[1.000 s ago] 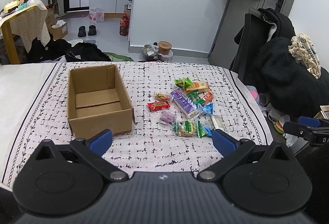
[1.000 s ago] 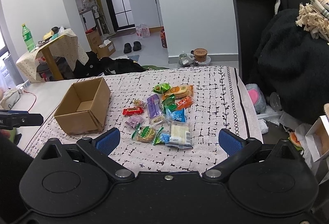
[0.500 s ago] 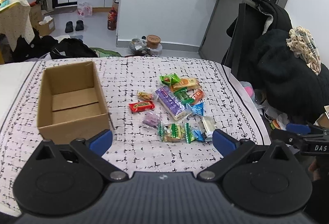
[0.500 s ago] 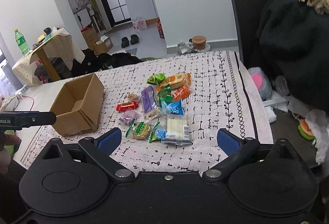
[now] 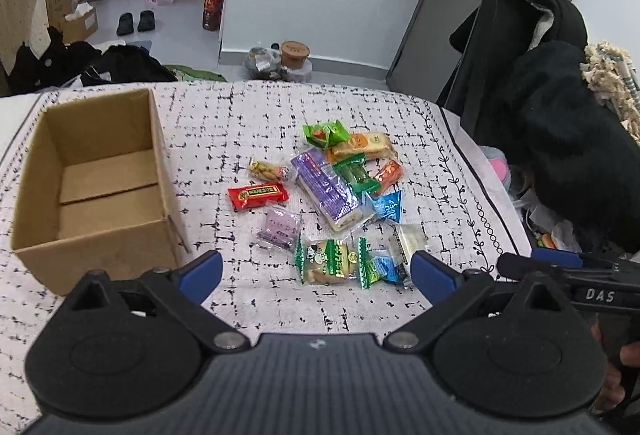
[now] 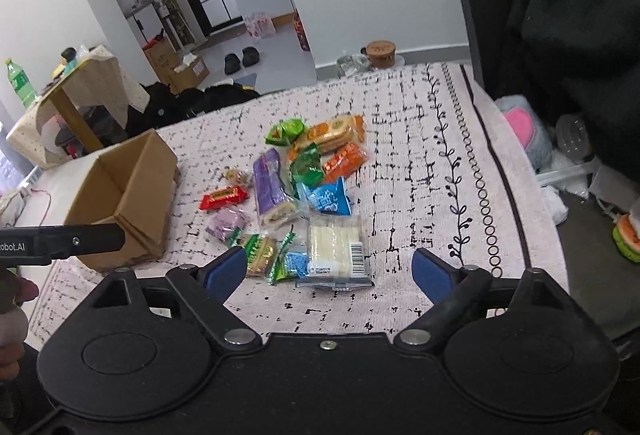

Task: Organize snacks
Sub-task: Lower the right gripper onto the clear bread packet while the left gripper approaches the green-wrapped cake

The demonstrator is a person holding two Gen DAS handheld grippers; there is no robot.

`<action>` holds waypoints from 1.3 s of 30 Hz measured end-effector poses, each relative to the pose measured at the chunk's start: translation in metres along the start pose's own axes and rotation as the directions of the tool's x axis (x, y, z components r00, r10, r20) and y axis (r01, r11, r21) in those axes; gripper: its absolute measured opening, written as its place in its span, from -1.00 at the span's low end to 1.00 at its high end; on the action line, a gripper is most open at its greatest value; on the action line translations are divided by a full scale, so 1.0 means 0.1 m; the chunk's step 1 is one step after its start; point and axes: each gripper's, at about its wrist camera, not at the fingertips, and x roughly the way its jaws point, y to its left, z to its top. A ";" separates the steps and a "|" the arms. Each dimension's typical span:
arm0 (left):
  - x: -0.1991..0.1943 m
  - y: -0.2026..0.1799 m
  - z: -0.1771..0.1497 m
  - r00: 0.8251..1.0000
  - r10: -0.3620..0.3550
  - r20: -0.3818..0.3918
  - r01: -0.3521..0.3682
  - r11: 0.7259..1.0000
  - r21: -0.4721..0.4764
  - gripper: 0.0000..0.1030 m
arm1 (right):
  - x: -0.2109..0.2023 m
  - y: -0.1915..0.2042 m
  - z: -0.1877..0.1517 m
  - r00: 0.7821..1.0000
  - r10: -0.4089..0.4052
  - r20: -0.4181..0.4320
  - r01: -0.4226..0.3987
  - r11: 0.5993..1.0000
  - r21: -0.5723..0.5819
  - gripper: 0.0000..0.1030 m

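Note:
Several wrapped snacks lie in a heap on the patterned cloth: a purple roll (image 5: 326, 191), a red bar (image 5: 258, 195), a green cookie pack (image 5: 328, 261) and a white wafer pack (image 6: 336, 247). An empty cardboard box (image 5: 96, 179) stands to their left, and in the right wrist view the same box (image 6: 128, 195) shows. My left gripper (image 5: 316, 275) is open above the near edge of the heap with nothing between its fingers. My right gripper (image 6: 328, 271) is open with its jaws closing, hovering just in front of the wafer pack, nothing pressed between the pads.
The cloth-covered table (image 5: 420, 315) ends at the right beside a chair with dark clothes (image 5: 560, 139). Behind the table are floor clutter, shoes (image 5: 136, 21) and a small side table (image 6: 72, 91). A person's hand (image 6: 12, 319) holds the left gripper.
Both grippers came down and closer to the snacks, which now look larger. The right gripper's blue pads stand a little nearer together than before.

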 end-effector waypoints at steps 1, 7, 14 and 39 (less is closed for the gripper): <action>0.05 0.00 0.01 1.000 0.002 -0.008 -0.002 1.000 -0.002 0.96 | 0.04 -0.01 0.01 1.000 0.000 -0.007 0.000 1.000 -0.002 0.69; 0.36 0.03 0.04 0.999 -0.006 -0.037 0.005 1.000 -0.026 0.95 | 0.29 -0.04 0.06 0.999 -0.004 -0.040 0.003 1.000 -0.022 0.63; 0.70 0.02 0.03 0.997 -0.021 -0.078 0.017 0.998 -0.053 0.91 | 0.54 -0.08 0.13 0.997 -0.012 -0.078 0.009 1.000 -0.028 0.52; 1.60 0.01 -0.15 0.985 0.012 -0.175 -0.027 0.996 -0.080 0.65 | 1.16 -0.08 -0.07 0.987 -0.046 -0.154 0.043 0.999 -0.028 0.25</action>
